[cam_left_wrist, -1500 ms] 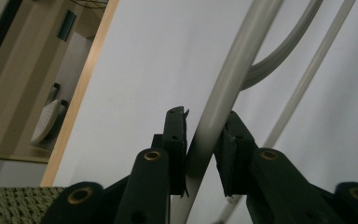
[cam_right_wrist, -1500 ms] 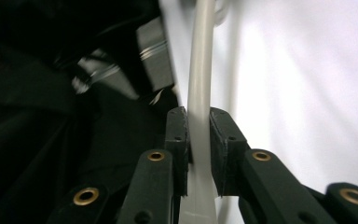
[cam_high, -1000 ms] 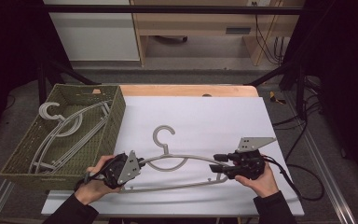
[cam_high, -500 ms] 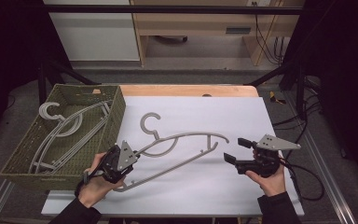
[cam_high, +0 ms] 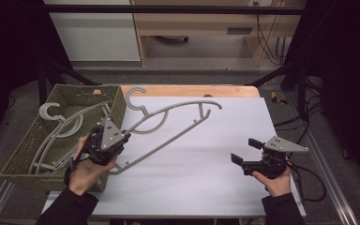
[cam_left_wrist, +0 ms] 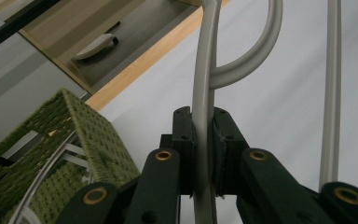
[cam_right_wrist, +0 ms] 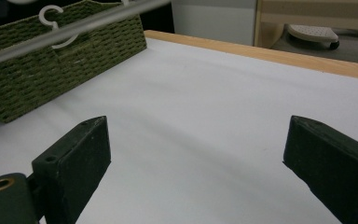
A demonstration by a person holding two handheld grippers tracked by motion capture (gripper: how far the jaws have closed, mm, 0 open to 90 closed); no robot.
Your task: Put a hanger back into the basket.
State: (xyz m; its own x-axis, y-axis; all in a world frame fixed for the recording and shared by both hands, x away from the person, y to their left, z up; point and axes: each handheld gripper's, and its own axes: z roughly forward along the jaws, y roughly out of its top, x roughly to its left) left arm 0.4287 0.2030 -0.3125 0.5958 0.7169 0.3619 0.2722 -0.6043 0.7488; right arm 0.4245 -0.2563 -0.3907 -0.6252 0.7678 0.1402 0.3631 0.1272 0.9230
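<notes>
The left gripper (cam_high: 107, 145) clenched the grey hanger (cam_high: 168, 123) beside the green woven basket (cam_high: 117, 105); its long axis angled away from the basket. The right gripper (cam_high: 246, 152), jaws just opened and empty, sat well apart.

a table (cam_high: 206, 187) with a basket (cam_high: 117, 101) at its left edge.
hangers (cam_high: 58, 126) lie in the basket; another hanger (cam_high: 168, 123) slants just right of it, and the right gripper (cam_high: 246, 151) sits well apart.

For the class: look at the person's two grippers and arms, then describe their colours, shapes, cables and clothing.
Both grippers are black. The left gripper and right gripper each carry a grey three-cornered plate. A black cable trails from the right one. The fingers are blocky black pads on links with brass-coloured pivots. Both sleeves are dark.
</notes>
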